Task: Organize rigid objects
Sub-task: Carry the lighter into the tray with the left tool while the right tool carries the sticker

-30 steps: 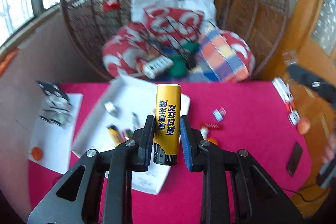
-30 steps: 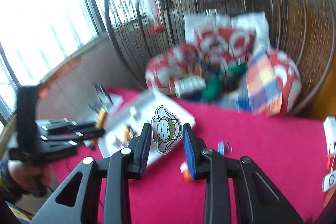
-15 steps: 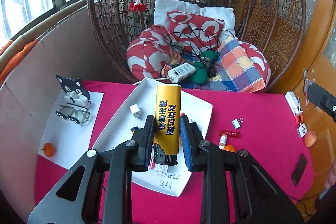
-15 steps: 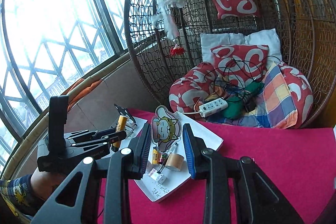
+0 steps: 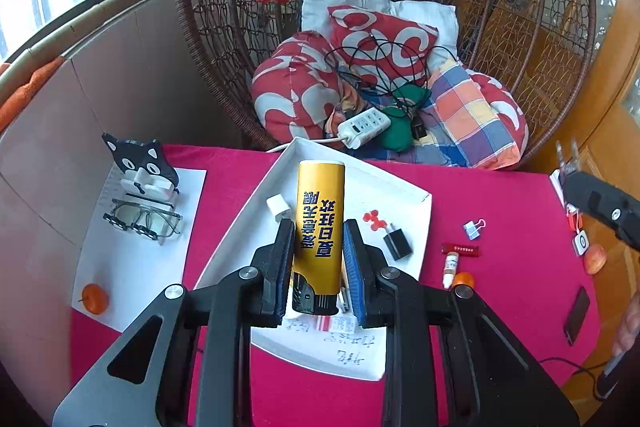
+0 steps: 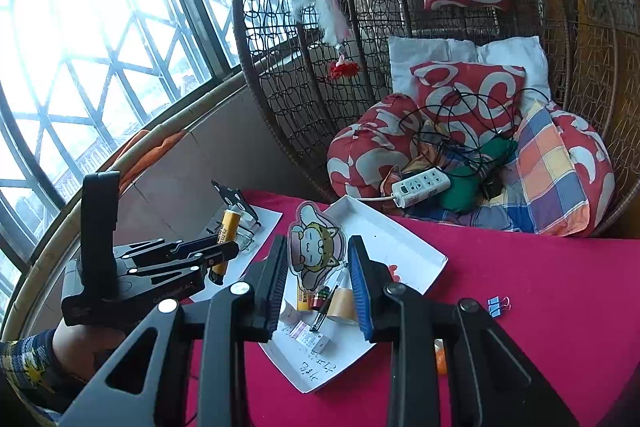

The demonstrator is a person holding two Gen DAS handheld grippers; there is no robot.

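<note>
Between the left tool's (image 5: 317,269) pads, yellow lighter (image 5: 319,227) stands upright

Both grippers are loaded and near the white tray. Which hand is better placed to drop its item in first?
Left, probably. The left gripper holds the yellow lighter directly above the white tray. The right gripper, clamping the cartoon cat charm, seems to hang nearer the tray's front edge.

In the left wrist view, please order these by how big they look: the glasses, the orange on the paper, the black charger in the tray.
1. Glasses, clearly largest.
2. Black charger and orange: they look about alike, so I do not rank them.
</note>
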